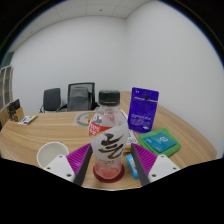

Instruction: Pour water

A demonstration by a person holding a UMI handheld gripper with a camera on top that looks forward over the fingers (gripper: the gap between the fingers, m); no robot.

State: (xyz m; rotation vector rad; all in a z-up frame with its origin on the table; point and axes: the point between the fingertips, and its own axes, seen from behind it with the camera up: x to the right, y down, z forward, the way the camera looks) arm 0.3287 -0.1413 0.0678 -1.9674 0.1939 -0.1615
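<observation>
One clear bottle [108, 140], black-capped with a white label, is clamped by the gripper [108, 168]; two chairs [80, 96] are seen.

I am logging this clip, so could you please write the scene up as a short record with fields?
setting: meeting room, wooden table, office chairs behind it
bottle: clear, black cap, pink liquid low down, upright between the fingers
gripper: fingers either side of the bottle, appear to press on it
cup: white, on the table beside the near finger
pouch: purple, standing beyond the bottle
box: green, flat on the table under the pouch
pouring: not begun; bottle capped
</observation>
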